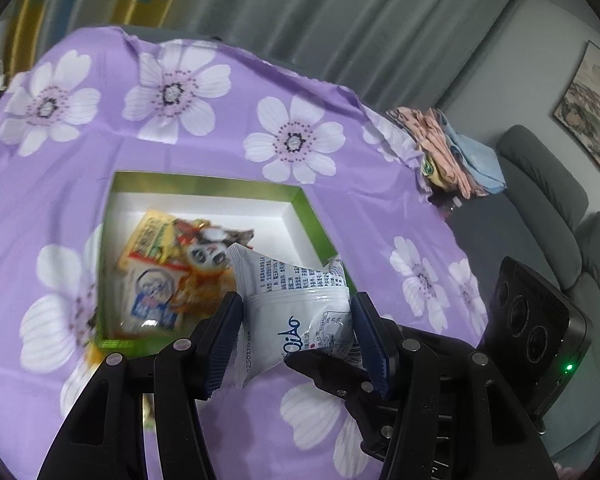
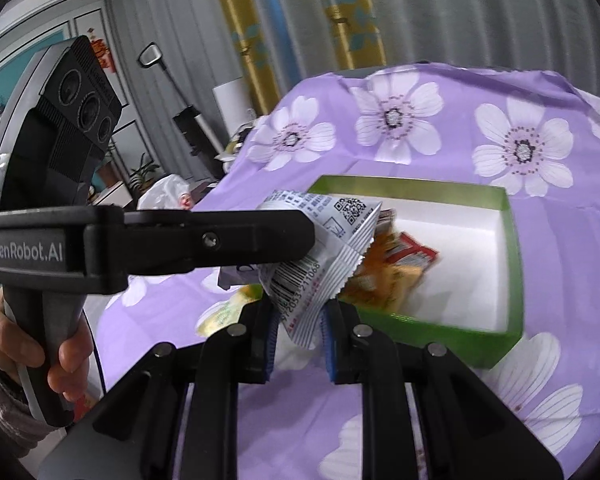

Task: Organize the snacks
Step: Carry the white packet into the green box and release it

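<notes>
The left gripper (image 1: 296, 328) is clamping a white snack packet (image 1: 300, 304) above the near rim of the green box (image 1: 320, 232) (snacks already inside), while the right gripper (image 2: 298, 340) is pinching its other end.

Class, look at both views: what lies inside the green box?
Inside the green box lie several snack packets, one with a panda face, piled at one end on its white floor. A white packet, held by the left gripper, hides part of the pile.
</notes>
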{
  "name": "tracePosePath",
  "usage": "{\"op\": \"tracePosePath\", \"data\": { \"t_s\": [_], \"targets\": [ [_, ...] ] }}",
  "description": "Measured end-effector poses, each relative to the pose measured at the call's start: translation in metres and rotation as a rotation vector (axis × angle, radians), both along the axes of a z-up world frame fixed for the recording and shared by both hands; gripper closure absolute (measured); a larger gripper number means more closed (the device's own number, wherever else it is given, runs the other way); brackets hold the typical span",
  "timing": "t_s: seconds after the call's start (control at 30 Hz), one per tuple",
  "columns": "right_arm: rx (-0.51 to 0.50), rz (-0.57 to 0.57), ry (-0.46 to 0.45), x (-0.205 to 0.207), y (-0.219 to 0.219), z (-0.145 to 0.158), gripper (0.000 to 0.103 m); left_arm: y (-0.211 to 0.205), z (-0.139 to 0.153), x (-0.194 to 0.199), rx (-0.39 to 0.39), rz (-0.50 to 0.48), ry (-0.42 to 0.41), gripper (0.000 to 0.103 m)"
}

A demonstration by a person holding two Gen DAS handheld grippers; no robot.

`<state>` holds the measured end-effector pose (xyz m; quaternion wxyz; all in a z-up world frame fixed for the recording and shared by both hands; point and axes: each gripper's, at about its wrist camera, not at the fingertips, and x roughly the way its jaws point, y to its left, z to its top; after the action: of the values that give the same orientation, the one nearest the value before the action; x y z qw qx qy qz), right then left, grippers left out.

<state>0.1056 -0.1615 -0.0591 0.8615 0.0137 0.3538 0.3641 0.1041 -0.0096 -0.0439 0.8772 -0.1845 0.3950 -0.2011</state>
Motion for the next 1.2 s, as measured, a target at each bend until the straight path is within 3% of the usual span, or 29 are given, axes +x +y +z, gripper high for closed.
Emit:
{"op": "tracePosePath", "data": {
  "t_s": [0.4,0.83,1.0,1.2],
  "targets": [
    [-0.037,-0.060,0.070,0.060,-0.005,-0.029,0.083,-0.011,-0.032,0.073,-0.026,-0.024,0.093,0.046],
    [-0.086,-0.077,0.107,0.077,-0.003,-0.045,0.080,-0.013,-0.052,0.090,-0.020,-0.015,0.127,0.046],
    [-0.104,-0.088,0.115,0.078,0.000,-0.046,0.078,-0.015,-0.052,0.089,0.019,0.000,0.112,0.046],
    [-0.098,-0.088,0.123,0.077,-0.001,-0.043,0.067,-0.016,-0.053,0.087,0.063,0.011,0.111,0.040]
  ]
}}
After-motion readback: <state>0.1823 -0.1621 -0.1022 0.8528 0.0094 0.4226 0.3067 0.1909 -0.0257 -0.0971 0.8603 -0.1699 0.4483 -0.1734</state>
